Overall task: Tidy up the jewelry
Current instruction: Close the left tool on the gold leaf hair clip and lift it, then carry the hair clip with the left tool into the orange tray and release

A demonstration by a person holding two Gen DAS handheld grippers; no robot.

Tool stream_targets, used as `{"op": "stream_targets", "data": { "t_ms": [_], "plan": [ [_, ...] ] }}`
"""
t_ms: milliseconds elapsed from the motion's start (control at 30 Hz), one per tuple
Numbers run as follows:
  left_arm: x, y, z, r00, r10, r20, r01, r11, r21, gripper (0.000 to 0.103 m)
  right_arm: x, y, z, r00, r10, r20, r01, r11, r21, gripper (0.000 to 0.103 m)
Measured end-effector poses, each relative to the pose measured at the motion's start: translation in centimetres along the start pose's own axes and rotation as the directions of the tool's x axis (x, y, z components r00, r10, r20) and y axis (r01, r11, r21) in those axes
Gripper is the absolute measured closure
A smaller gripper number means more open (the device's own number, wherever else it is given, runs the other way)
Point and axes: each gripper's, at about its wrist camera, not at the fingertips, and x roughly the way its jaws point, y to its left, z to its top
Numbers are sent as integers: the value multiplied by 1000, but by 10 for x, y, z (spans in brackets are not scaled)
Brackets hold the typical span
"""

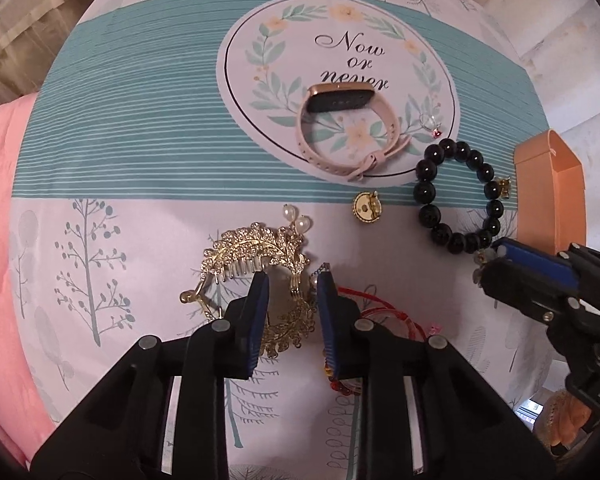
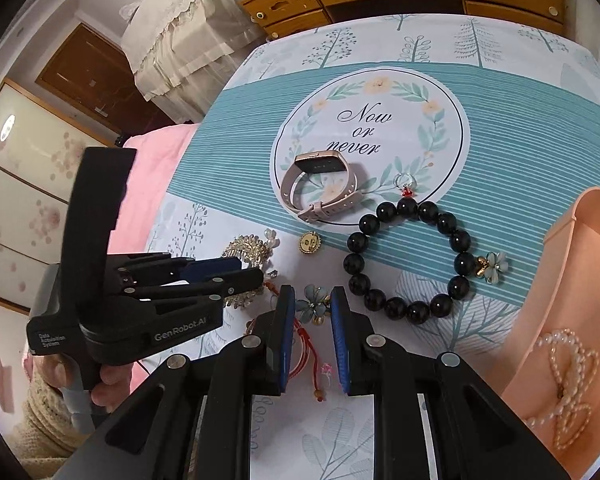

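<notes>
Left wrist view: my left gripper (image 1: 293, 280) stands released, jaws astride the gold hair comb (image 1: 252, 250). My right gripper (image 2: 313, 294) is likewise released around a grey flower charm (image 2: 313, 305), just beside the black bead bracelet (image 2: 410, 258); pink tray (image 2: 572, 280) beyond the bracelet

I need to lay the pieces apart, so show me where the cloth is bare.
Bare: the teal stripes left of the watch, and the tree print left of the gold hair comb. Crowded: the strip from the comb past the gold brooch to the black bead bracelet and the pink box.
</notes>
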Motion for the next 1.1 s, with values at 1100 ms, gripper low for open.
{"op": "stream_targets", "data": {
  "t_ms": [1100],
  "plan": [
    [-69, -50, -47, 956, -1, 295, -4, 1000, 14, 98, -70, 13, -38, 992, -38, 122, 41, 999, -24, 85]
  ]
}}
